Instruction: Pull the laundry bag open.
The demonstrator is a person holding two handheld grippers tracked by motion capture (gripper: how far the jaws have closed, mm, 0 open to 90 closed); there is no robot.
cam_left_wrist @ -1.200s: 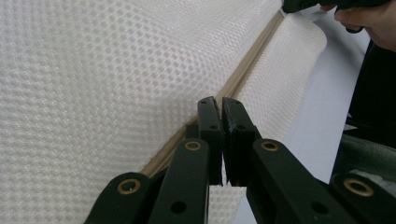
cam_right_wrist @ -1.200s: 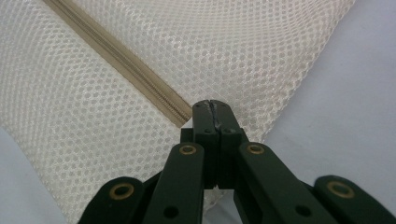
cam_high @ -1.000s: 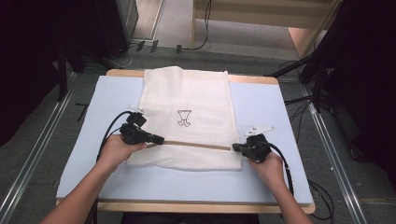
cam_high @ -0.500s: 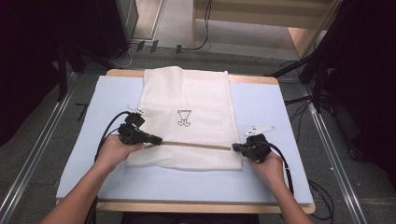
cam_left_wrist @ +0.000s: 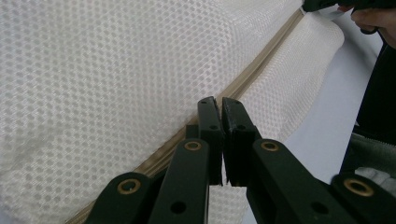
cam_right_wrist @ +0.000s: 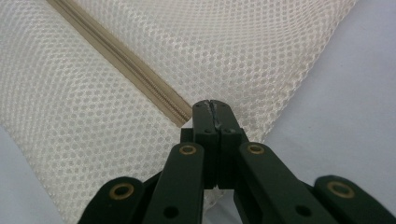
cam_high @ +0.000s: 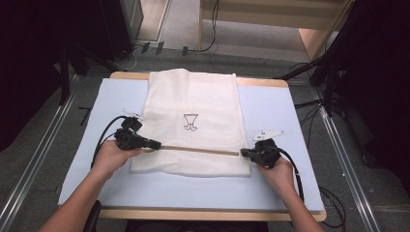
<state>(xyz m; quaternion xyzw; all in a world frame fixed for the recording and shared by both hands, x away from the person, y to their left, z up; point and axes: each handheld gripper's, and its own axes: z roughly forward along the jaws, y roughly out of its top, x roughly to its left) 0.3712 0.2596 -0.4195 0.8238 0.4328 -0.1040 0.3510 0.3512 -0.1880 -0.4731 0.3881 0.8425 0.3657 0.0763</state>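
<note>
A: Going left to right, where did the mesh laundry bag lie?

B: Flat on the blue mat that covered the table, one bag, its length running away from the person. A tan zipper crossed it from side to side near the close end, so the zipper's long axis ran straight from one tool to the other.

A: And the left tool?

B: At the zipper's left end, its jaws drawn almost together over the mesh. In the left gripper view the zipper band passed just under the tips; I could not tell whether they pinched the slider or only fabric.

A: The right tool?

B: At the right end of the same zipper, jaws pressed tight together. In the right gripper view the zipper ran right up to the tips and stopped there, so I judged it gripped the bag's end.

A: Which hand was nearer the work?

B: Neither; each sat at its own end. Any pull along the zipper would likely run from the left tool toward the right.

A: The count?

B: One bag, one zipper, one printed emblem, two tools.
</note>
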